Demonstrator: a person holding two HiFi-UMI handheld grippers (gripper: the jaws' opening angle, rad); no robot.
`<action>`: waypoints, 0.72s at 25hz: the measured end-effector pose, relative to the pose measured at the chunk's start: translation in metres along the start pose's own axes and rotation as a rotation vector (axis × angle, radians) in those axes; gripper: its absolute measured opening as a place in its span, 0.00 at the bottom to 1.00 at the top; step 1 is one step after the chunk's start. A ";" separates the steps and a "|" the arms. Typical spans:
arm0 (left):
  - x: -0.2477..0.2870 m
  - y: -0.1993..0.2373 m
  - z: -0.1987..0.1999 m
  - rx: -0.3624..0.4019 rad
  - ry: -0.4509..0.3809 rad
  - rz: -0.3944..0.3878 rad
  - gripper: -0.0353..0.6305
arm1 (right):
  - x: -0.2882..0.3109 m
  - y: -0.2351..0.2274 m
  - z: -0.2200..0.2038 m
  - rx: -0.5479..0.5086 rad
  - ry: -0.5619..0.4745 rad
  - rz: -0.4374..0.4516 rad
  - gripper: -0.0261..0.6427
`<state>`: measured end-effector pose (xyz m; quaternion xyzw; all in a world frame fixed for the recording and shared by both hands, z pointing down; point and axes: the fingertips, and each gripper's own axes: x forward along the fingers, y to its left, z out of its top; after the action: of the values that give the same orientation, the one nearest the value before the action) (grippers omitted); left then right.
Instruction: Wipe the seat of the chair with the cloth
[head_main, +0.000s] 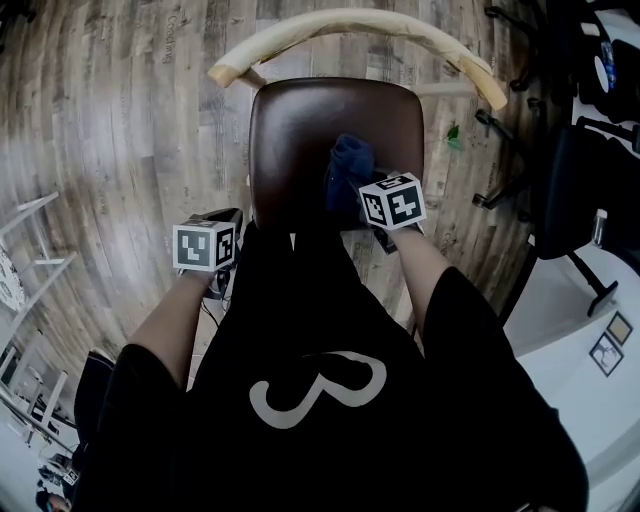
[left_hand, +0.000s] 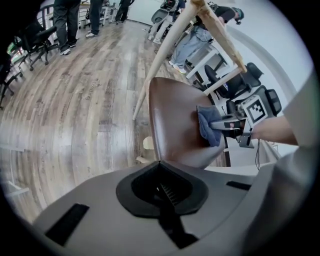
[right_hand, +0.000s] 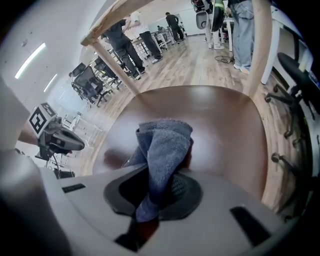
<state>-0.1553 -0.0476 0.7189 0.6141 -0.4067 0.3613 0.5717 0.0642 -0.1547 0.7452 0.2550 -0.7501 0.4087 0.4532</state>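
The chair's brown seat (head_main: 300, 140) lies straight below me, with its curved pale wooden backrest (head_main: 350, 25) at the far side. A blue cloth (head_main: 350, 165) rests bunched on the seat's right half. My right gripper (right_hand: 150, 200) is shut on the cloth (right_hand: 162, 145), which hangs out between its jaws onto the seat (right_hand: 220, 120). My left gripper (left_hand: 161, 189) is shut with nothing in it and hovers off the seat's front left corner, its marker cube (head_main: 205, 245) over the floor. From the left gripper view the cloth (left_hand: 207, 127) shows against the seat (left_hand: 172, 120).
Dark office chairs (head_main: 570, 190) and a white table (head_main: 570, 300) stand to the right. A white frame (head_main: 35, 240) is at the left. People stand far across the wooden floor (left_hand: 75, 100). The chair's wooden leg (right_hand: 257, 40) rises at the right.
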 end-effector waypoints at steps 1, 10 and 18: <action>0.003 -0.002 -0.002 -0.004 0.005 0.002 0.07 | -0.004 -0.007 -0.004 0.005 0.000 -0.006 0.11; 0.013 -0.017 0.000 -0.025 -0.010 0.008 0.07 | -0.044 -0.074 -0.046 0.152 -0.039 -0.090 0.11; 0.007 -0.008 0.016 -0.106 -0.089 0.024 0.07 | -0.067 -0.111 -0.076 0.253 -0.075 -0.137 0.11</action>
<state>-0.1450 -0.0638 0.7206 0.5936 -0.4575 0.3185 0.5804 0.2141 -0.1489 0.7471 0.3757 -0.6897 0.4584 0.4160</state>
